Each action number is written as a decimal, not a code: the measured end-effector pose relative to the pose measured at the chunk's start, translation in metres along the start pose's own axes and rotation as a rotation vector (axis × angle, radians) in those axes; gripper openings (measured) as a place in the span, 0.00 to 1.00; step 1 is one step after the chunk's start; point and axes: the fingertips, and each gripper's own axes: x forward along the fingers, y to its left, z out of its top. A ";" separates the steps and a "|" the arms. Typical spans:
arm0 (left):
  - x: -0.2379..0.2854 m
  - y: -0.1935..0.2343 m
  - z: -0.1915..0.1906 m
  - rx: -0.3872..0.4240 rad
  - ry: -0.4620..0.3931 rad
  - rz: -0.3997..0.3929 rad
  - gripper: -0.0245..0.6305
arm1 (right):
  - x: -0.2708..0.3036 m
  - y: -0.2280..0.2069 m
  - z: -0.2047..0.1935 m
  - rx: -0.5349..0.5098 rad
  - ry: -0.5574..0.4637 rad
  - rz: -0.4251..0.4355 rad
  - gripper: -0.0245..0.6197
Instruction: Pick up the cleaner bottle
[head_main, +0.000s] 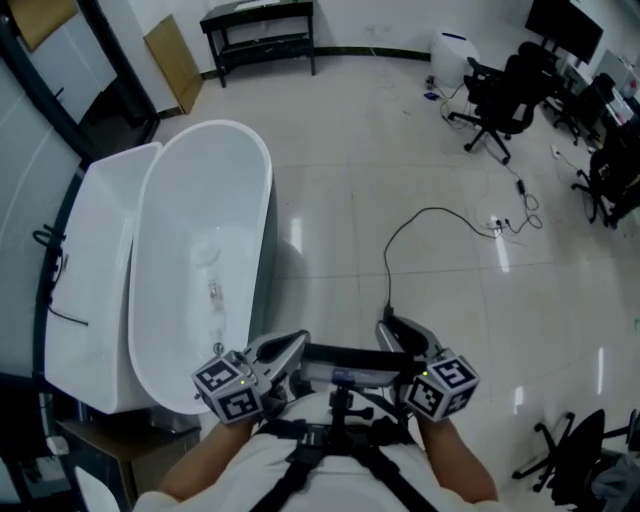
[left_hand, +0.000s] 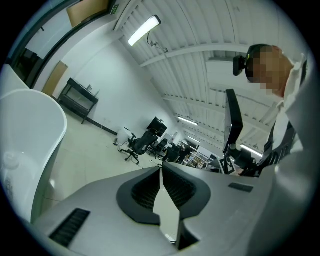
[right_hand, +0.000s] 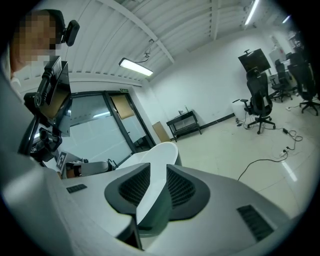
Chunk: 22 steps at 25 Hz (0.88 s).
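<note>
No cleaner bottle shows in any view. Both grippers are held close to the person's body at the bottom of the head view, beside the near end of a white bathtub (head_main: 262, 170). My left gripper (head_main: 285, 350) points level, and in its own view the jaws (left_hand: 161, 169) meet at the tips with nothing between them. My right gripper (head_main: 395, 326) tilts slightly down. Its jaws (right_hand: 158, 167) stand a narrow gap apart and hold nothing. The bathtub's rim (right_hand: 161, 149) shows through that gap. The tub also fills the left edge of the left gripper view (left_hand: 30, 130).
A white ledge (head_main: 90, 270) runs along the tub's far side. A black cable (head_main: 430, 215) lies on the tiled floor ahead. Black office chairs (head_main: 500, 100) stand at the back right, another (head_main: 570, 450) at the bottom right. A black table (head_main: 262, 30) and cardboard (head_main: 172, 60) stand by the far wall.
</note>
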 end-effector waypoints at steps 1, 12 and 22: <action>-0.001 0.001 -0.005 -0.007 0.012 0.000 0.06 | 0.002 -0.002 -0.007 0.002 0.005 -0.005 0.18; 0.018 0.005 -0.026 0.015 0.065 -0.017 0.06 | 0.009 -0.009 -0.024 0.062 0.058 -0.037 0.14; 0.022 0.018 -0.033 -0.029 0.073 -0.014 0.06 | 0.017 -0.019 -0.038 0.080 0.028 -0.007 0.14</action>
